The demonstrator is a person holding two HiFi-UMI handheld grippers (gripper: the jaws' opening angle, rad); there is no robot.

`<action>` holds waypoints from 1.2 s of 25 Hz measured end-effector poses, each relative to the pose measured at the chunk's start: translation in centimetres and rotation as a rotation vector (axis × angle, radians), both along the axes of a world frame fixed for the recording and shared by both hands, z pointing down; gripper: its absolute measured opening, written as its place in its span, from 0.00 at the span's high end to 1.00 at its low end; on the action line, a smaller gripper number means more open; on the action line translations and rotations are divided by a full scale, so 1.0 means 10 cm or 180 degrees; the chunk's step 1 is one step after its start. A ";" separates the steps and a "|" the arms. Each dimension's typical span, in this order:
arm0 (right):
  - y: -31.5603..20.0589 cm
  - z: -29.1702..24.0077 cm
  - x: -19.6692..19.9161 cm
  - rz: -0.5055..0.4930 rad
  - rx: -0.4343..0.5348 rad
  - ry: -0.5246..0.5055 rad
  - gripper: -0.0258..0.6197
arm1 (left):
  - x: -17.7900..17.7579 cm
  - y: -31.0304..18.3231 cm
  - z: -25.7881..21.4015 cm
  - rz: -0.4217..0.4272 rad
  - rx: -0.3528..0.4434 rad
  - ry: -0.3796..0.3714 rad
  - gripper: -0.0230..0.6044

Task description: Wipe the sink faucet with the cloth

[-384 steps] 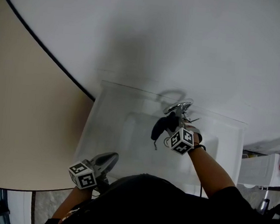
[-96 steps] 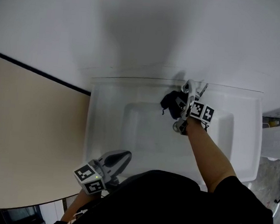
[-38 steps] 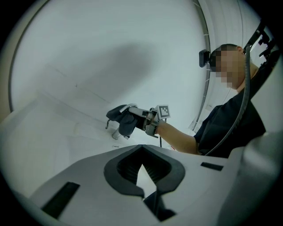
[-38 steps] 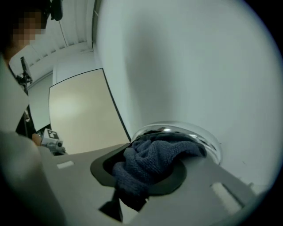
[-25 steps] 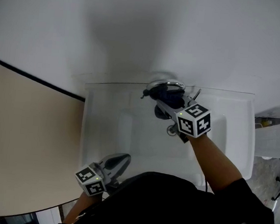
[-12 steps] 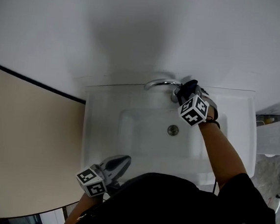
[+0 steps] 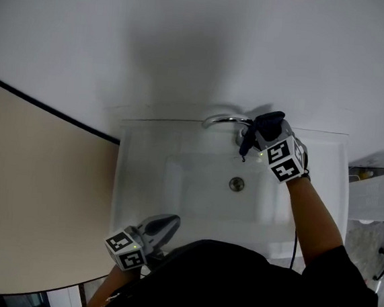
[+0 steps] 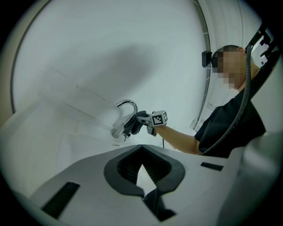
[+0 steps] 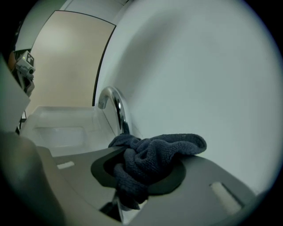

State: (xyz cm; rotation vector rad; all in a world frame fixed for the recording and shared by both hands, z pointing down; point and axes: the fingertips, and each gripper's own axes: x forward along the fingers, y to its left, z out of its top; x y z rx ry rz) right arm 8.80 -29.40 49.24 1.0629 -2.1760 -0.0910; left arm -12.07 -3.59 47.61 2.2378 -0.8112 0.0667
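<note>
left gripper (image 7: 168, 220): idling over the sink's (image 7: 130, 177) near edge, jaws pressed together, nothing between them
right gripper (image 7: 260, 130): pinching the bunched cloth (image 9: 150, 161), sitting at the faucet's (image 7: 223, 119) base, hard by the wall
step: looks like mid-wipe, working the base end
next: likely calling for the cloth going up over the arch to the spout, pressing on the metal
head view: giving the layout, drain (image 7: 236, 183) included
right gripper view: showing the wad in the jaws, neck just behind; contact not resolving
left gripper view: showing the arch side-on
</note>
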 end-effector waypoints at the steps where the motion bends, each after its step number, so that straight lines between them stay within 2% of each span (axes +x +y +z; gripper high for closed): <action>1: 0.01 -0.14 -0.02 -0.0023 0.0073 -0.0107 0.80 | -0.02 0.00 0.01 -0.0012 0.0002 0.0010 0.98; 4: 0.04 -0.65 -0.28 -0.0216 0.0318 -0.0395 0.80 | -0.05 0.01 0.03 -0.0005 0.0010 0.0030 0.98; 8: -0.01 -0.91 -0.82 -0.0519 0.0470 -0.0101 0.80 | -0.06 0.04 0.02 -0.0017 0.0034 0.0105 0.98; 10: 0.00 -0.88 -1.11 -0.0690 0.0484 0.0127 0.80 | -0.09 0.06 -0.01 -0.0021 0.0053 0.0102 0.98; 14: 0.05 -0.67 -1.59 -0.1016 0.0751 0.0931 0.80 | -0.23 0.10 -0.05 -0.0114 0.0060 0.0090 0.98; 17: 0.08 -0.54 -1.73 -0.1145 0.0940 0.1329 0.80 | -0.29 0.14 -0.04 -0.0138 0.0089 0.0103 0.98; 23: 0.21 -0.34 -1.90 -0.1421 0.1149 0.1889 0.80 | -0.24 0.17 -0.04 -0.0110 0.0011 0.0083 0.98; 25: 0.36 -0.17 -2.01 -0.1611 0.1073 0.1988 0.80 | -0.17 0.16 -0.06 -0.0069 0.0025 0.0053 0.98; 26: 0.48 -0.04 -2.06 -0.1708 0.0937 0.1972 0.80 | -0.14 0.16 -0.08 -0.0057 0.0032 0.0043 0.97; 28: 0.76 0.28 -2.07 -0.1829 0.0440 0.1738 0.80 | -0.10 0.17 -0.10 -0.0043 0.0051 0.0059 0.98; 30: 0.95 0.46 -1.96 -0.1739 0.0189 0.1340 0.80 | -0.11 0.17 -0.10 -0.0036 0.0088 0.0046 0.98</action>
